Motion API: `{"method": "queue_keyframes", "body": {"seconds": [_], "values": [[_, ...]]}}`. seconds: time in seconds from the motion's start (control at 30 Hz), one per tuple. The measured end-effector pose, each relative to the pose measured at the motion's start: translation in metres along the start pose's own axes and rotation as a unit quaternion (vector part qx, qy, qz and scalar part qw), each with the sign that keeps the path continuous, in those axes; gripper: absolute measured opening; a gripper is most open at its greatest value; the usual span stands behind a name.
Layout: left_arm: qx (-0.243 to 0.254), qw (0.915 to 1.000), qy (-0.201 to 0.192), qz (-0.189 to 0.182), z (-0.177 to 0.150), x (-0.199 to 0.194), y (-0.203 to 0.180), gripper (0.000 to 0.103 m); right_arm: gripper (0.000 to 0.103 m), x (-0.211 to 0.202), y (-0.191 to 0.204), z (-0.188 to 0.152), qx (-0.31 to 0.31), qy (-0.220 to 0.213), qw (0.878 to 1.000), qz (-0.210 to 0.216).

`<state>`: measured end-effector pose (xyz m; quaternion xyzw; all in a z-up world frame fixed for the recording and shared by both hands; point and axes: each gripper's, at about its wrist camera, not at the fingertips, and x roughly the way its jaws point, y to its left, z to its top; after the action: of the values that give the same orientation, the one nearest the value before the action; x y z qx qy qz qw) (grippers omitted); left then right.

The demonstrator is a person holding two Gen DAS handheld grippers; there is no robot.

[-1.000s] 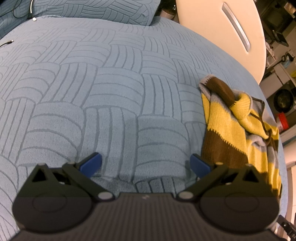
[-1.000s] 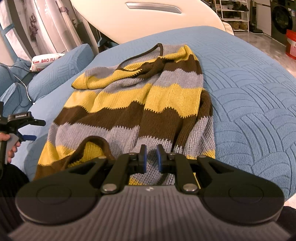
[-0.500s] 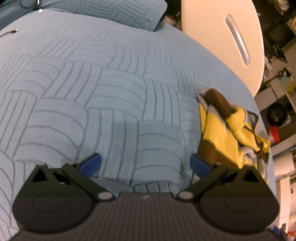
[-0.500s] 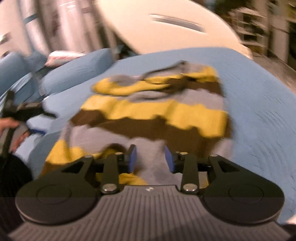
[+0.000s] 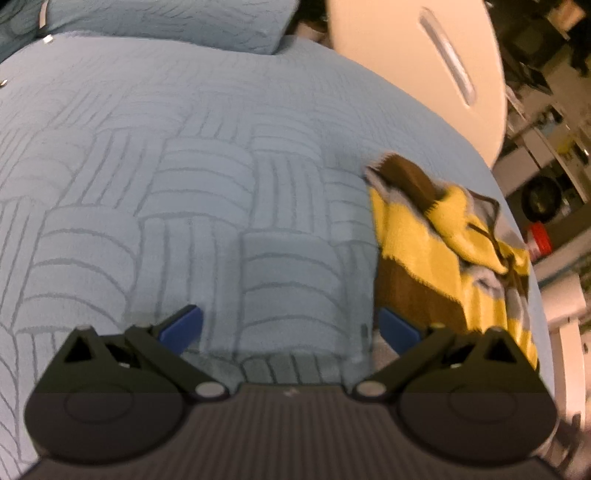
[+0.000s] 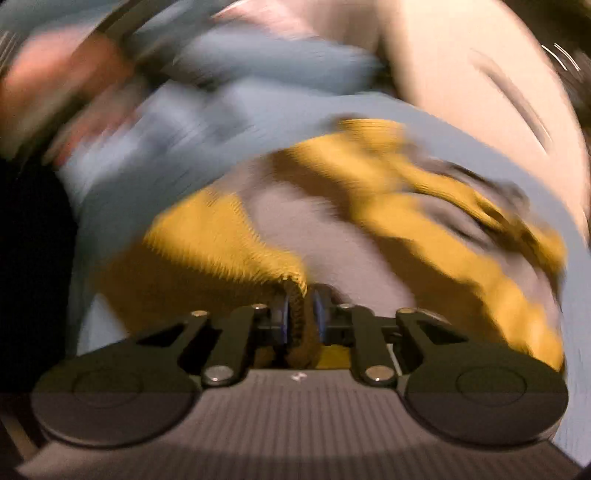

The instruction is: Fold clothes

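The right tool (image 6: 301, 317) is clamped on a fold of the yellow, brown and grey striped knitted sweater (image 6: 332, 236): its jaws have just been closing, and a ribbed yellow-brown edge of the knit is pinched between the two blue pads (image 6: 283, 319). From that pinch the sweater spreads away from the tool across the light blue quilted bedspread (image 6: 177, 147), its yellow and grey bands running off to the right. This view is heavily smeared, so finer detail of the garment cannot be made out. A cream-coloured rounded headboard (image 6: 461, 74) rises beyond the bed at the upper right.

The left tool (image 5: 290, 326) has its jaws wide apart, with nothing between the blue pads (image 5: 183, 325) but bare bedspread (image 5: 184, 166), over which it hovers pointing downward. The sweater (image 5: 443, 251) lies bunched to the right of this tool, near the bed's right edge; its brown lower band sits just beside the right-hand pad. A matching blue pillow (image 5: 166, 18) lies at the far end of the bed, and the cream headboard (image 5: 406, 55) with a long recessed slot stands behind it to the right.
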<state>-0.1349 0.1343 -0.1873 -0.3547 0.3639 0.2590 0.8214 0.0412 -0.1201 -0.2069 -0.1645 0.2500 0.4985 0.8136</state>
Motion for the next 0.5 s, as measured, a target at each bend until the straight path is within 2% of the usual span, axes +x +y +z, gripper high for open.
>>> {"method": "queue_keyframes", "body": {"seconds": [0.07, 0.17, 0.2, 0.27, 0.33, 0.4, 0.43, 0.5], "values": [[0.018, 0.9997, 0.001, -0.016, -0.003, 0.0, -0.011, 0.103, 0.017, -0.014, -0.051, -0.001, 0.095, -0.013, 0.994, -0.058], [0.045, 0.9985, 0.009, -0.032, -0.009, 0.007, -0.031, 0.103, 0.02, -0.021, -0.109, -0.021, 0.186, 0.015, 0.973, -0.135], [0.049, 0.998, 0.012, -0.037, -0.01, 0.012, -0.037, 0.103, 0.02, -0.019, -0.123, -0.03, 0.215, 0.033, 0.965, -0.144], [0.054, 0.9974, 0.012, -0.047, -0.014, 0.021, -0.05, 0.103, 0.02, -0.015, -0.142, -0.043, 0.283, 0.064, 0.948, -0.131], [0.047, 0.997, 0.01, -0.061, -0.015, 0.03, -0.058, 0.103, 0.021, -0.016, -0.147, -0.045, 0.303, 0.06, 0.943, -0.122], [0.031, 0.9964, 0.009, -0.079, -0.015, 0.034, -0.06, 0.103, 0.021, -0.018, -0.142, -0.043, 0.294, 0.05, 0.947, -0.117], [-0.001, 0.9933, 0.015, -0.114, -0.015, 0.036, -0.06, 0.103, 0.021, -0.017, -0.139, -0.043, 0.291, 0.048, 0.949, -0.113], [-0.06, 0.9808, 0.029, -0.183, -0.015, 0.041, -0.059, 0.103, 0.021, -0.017, -0.135, -0.044, 0.283, 0.048, 0.952, -0.108]]}}
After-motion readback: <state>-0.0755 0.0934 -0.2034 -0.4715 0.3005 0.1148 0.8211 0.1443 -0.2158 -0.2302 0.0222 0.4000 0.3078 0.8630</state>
